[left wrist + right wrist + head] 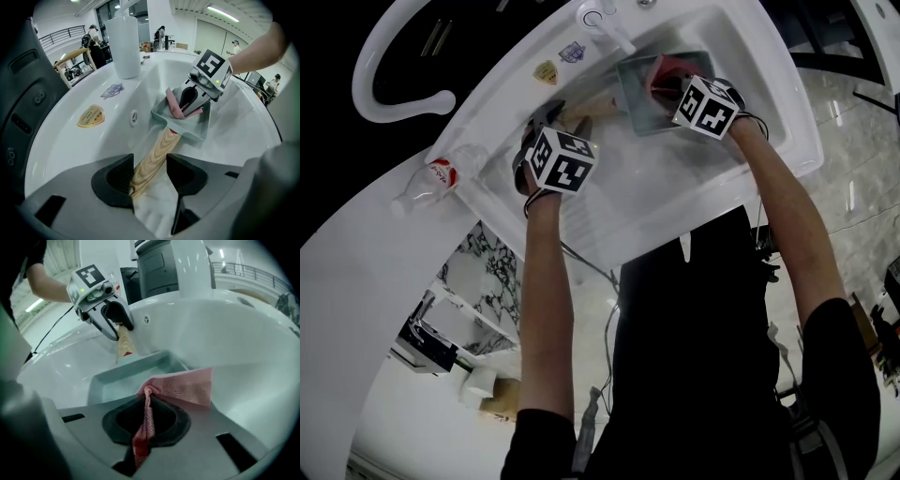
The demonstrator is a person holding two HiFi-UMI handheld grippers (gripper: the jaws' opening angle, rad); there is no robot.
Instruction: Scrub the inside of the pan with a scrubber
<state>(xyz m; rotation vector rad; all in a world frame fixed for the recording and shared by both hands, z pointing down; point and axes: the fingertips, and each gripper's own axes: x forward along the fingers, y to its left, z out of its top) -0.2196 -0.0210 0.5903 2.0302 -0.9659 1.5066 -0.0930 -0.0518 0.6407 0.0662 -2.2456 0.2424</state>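
Note:
A square grey-green pan [636,101] [188,130] [123,375] with a wooden handle [587,107] [153,161] [125,346] lies in the white sink [694,192]. My left gripper [549,118] [149,174] [120,325] is shut on the end of that handle. My right gripper [667,91] [188,100] [148,423] is shut on a pink mesh scrubber [667,67] [174,105] [185,386]. It holds the scrubber inside the pan, where the cloth fans out over the pan's near rim in the right gripper view.
The faucet [603,24] [124,44] stands at the sink's far rim, just beyond the pan. Two stickers [547,72] [91,116] sit on the rim. A plastic bottle [432,182] lies on the counter to the left. An overflow hole [134,117] marks the sink wall.

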